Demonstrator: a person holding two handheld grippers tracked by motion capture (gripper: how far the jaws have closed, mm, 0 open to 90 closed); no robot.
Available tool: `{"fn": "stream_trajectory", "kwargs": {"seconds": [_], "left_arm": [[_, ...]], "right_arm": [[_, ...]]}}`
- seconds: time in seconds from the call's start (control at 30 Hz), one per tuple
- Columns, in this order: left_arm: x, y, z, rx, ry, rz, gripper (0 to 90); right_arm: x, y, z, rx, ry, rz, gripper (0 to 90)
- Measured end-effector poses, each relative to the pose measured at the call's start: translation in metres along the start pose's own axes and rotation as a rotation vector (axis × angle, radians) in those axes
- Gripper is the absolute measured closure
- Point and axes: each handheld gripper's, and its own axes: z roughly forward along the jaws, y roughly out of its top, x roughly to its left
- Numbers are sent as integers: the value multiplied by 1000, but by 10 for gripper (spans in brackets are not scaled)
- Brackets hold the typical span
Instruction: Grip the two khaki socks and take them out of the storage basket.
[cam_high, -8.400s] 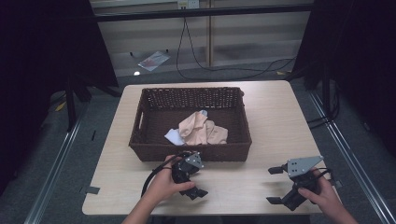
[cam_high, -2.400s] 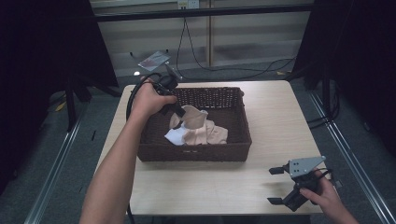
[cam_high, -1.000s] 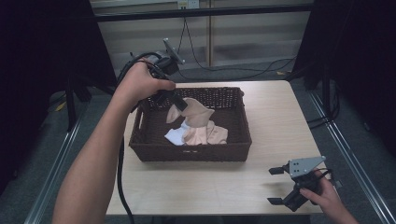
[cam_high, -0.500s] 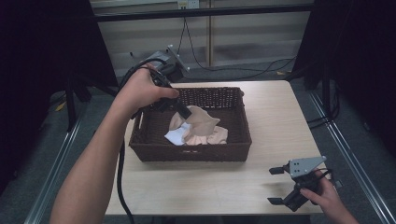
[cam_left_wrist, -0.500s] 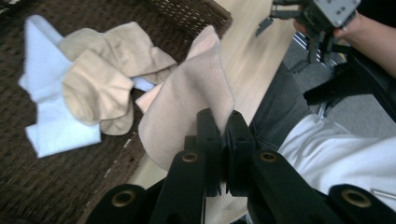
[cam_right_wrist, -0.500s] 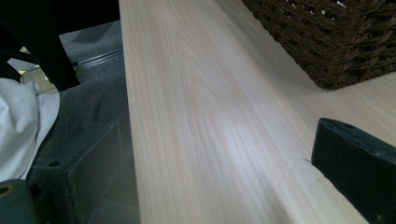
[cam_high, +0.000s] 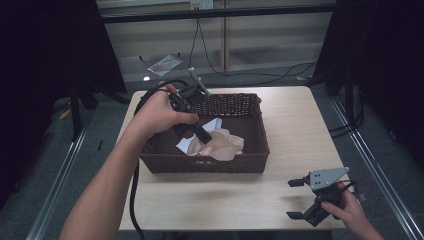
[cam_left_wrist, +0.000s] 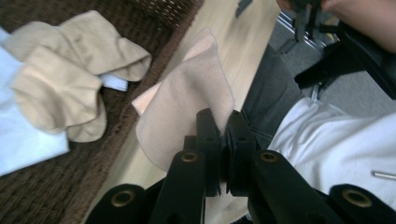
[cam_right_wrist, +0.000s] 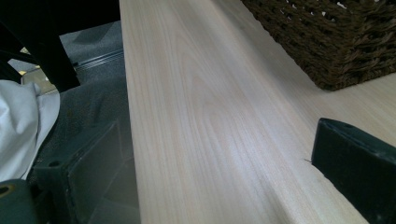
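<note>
Sock (cam_left_wrist: 187, 102) of beige cloth is pinched by its lower edge between the two black jaws of your left gripper (cam_left_wrist: 223, 154), which are pressed together on the fabric. From the jaws the cloth goes up and away in the left gripper view, so its long axis runs along the line of the jaws, with a narrow corner at the far end. It hangs over the near wall of the brown wicker basket (cam_left_wrist: 140, 84), partly over the table (cam_left_wrist: 243, 42) beyond it.

In the high view your left gripper (cam_high: 197, 132) is inside the basket (cam_high: 250, 150), pointing down and to the right, and the held cloth runs into the beige heap (cam_high: 222, 145) there, so you cannot separate it from the other pieces. The left gripper view makes this clear: two more beige socks (cam_left_wrist: 70, 79) lie apart from the held one on the basket floor, on top of a pale blue cloth (cam_left_wrist: 23, 135).

Your right gripper (cam_high: 300, 199) rests at the near right corner of the table (cam_high: 300, 120), well apart from the basket, with its jaws spread and nothing between them. The right gripper view shows bare wood (cam_right_wrist: 210, 116) between the jaws and a corner of the basket (cam_right_wrist: 336, 42) farther off.
</note>
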Motion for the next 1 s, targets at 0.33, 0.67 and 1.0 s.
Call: {"fn": "stream_trajectory", "kwargs": {"seconds": [0.33, 0.67, 1.0], "left_arm": [[-1, -2, 27, 21, -23, 27, 863], [6, -5, 59, 26, -20, 49, 848], [15, -7, 89, 40, -43, 50, 828]], "right_arm": [[0, 0, -1, 0, 3, 3, 13], [0, 0, -1, 0, 4, -1, 13], [0, 0, 0, 1, 4, 0, 13]]}}
